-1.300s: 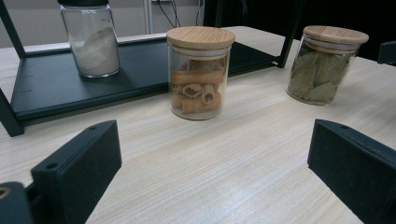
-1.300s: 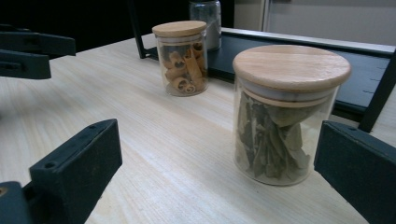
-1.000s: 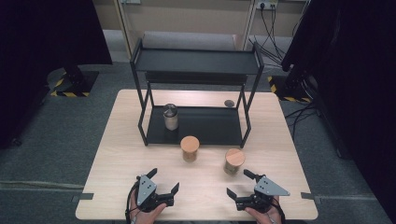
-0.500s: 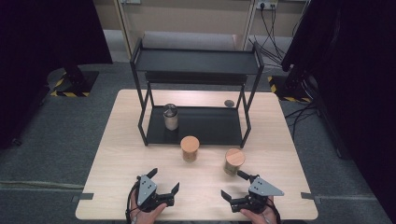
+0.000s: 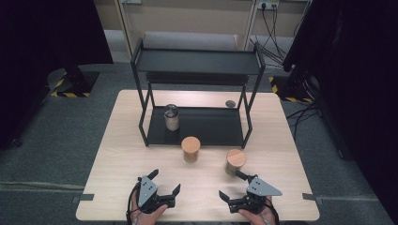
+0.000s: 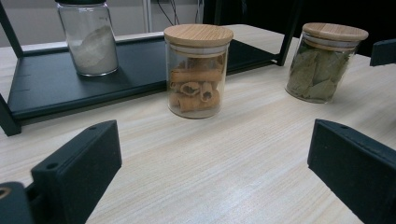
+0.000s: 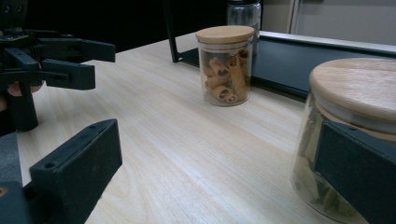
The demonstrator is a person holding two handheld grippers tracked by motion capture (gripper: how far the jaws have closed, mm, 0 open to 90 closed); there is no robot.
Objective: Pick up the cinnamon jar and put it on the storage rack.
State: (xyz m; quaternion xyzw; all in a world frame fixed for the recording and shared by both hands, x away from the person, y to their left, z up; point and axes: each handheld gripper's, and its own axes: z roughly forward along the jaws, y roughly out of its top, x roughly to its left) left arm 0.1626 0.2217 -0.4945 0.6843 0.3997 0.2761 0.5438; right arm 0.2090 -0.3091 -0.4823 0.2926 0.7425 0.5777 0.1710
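Two wooden-lidded glass jars stand on the table in front of the rack: one of cinnamon sticks (image 5: 191,149) (image 6: 197,70) (image 7: 225,65) and one of bay leaves (image 5: 235,161) (image 6: 327,63) (image 7: 345,140). My left gripper (image 5: 165,180) (image 6: 215,172) is open near the front edge, pointing toward the cinnamon jar, with nothing between its jaws. My right gripper (image 5: 229,183) (image 7: 219,172) is open too. Its far jaw lies right at the bay-leaf jar's base; I cannot tell whether it touches. The left gripper (image 7: 51,56) appears at the left of the right gripper view.
A black two-tier rack (image 5: 197,61) stands at the back of the table. On its lower shelf is a dark-lidded jar of white powder (image 5: 172,117) (image 6: 91,39). A small dark disc (image 5: 230,103) lies on the table behind the rack. Cables run along the floor beyond.
My right gripper has shifted a little to the left along the front edge, staying open. The left gripper and the jars have not moved.
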